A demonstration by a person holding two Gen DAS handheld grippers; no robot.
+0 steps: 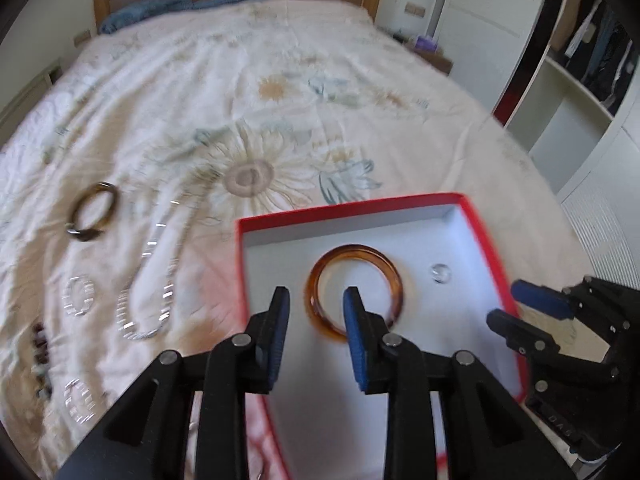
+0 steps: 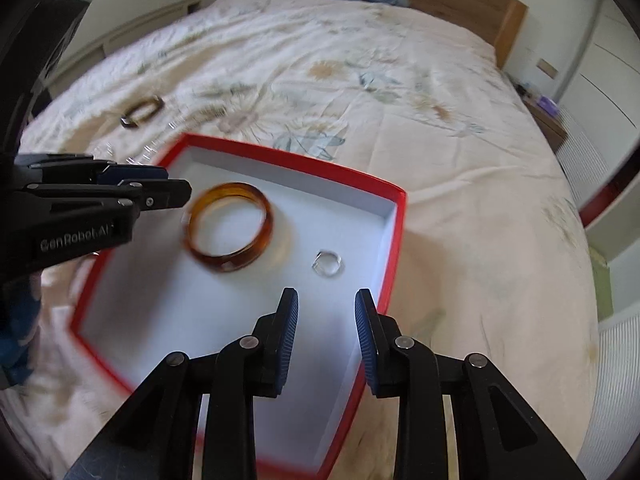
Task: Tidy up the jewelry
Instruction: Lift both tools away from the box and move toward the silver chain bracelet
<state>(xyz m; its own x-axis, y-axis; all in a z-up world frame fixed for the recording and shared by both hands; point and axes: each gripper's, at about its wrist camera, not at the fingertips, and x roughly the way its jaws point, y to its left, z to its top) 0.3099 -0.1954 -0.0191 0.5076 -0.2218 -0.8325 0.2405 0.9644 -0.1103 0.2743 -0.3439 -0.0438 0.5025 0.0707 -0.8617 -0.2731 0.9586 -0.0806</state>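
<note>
Both my grippers stand spread and empty: left gripper [image 1: 316, 294] over the red box [image 1: 492, 248] with one amber bangle [image 1: 354, 290] lying just beyond its fingertips, right gripper [image 2: 326, 296] near the box's right edge, one silver ring [image 2: 328, 263] ahead of it. "GenRobot.AI" reads on my left gripper. One dark bangle [image 1: 93, 212] lies on the bedspread [image 1: 280, 60].

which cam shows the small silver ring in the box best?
Right wrist: the silver ring lies near, its band outline clear on the red box floor. Left wrist shows it only as a small blurred glint.
</note>
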